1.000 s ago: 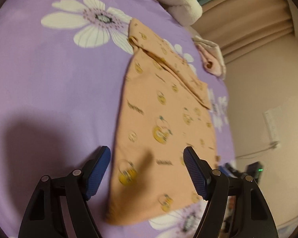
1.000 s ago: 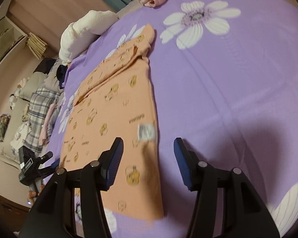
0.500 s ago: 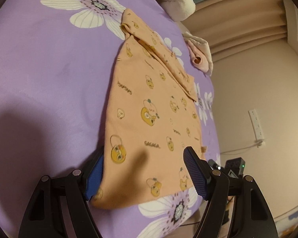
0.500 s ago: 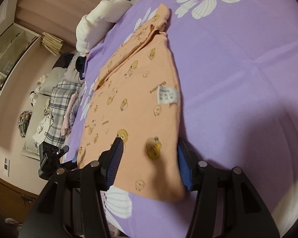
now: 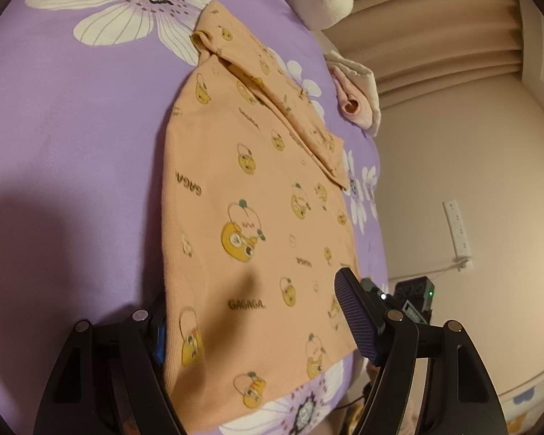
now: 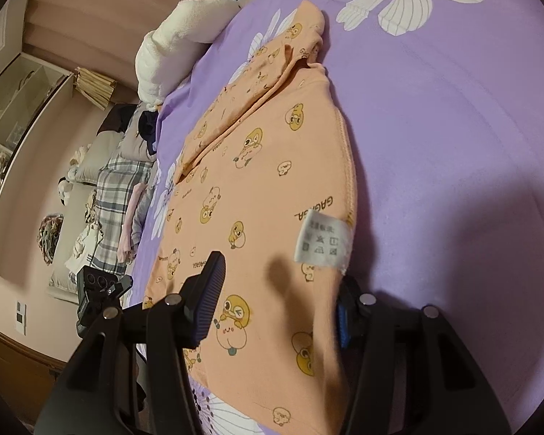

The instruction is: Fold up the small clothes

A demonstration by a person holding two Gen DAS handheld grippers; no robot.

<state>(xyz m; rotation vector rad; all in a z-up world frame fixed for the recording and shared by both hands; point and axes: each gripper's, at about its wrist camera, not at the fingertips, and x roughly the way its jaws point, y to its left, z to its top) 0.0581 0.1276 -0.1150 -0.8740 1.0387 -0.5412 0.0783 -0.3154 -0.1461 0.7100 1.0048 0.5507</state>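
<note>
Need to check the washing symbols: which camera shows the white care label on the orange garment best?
The right wrist view: the care label lies face up on the orange garment's edge, symbols legible. The left wrist view shows the garment but no label.

Peach top (image 5: 257,195) w/ yellow cartoon print, purple sheet (image 5: 72,137) w/ white flowers

My left camera sits low and close over the bed (image 5: 72,152), looking forward between its two fingers (image 5: 359,319) along the orange shirt (image 5: 257,217) toward the curtain and wall. My right camera is just as low and close, looking along the same shirt (image 6: 264,188) from its other side, toward the shelves. Both see the shirt, the purple flower sheet and the white pillow (image 6: 177,47).
</note>
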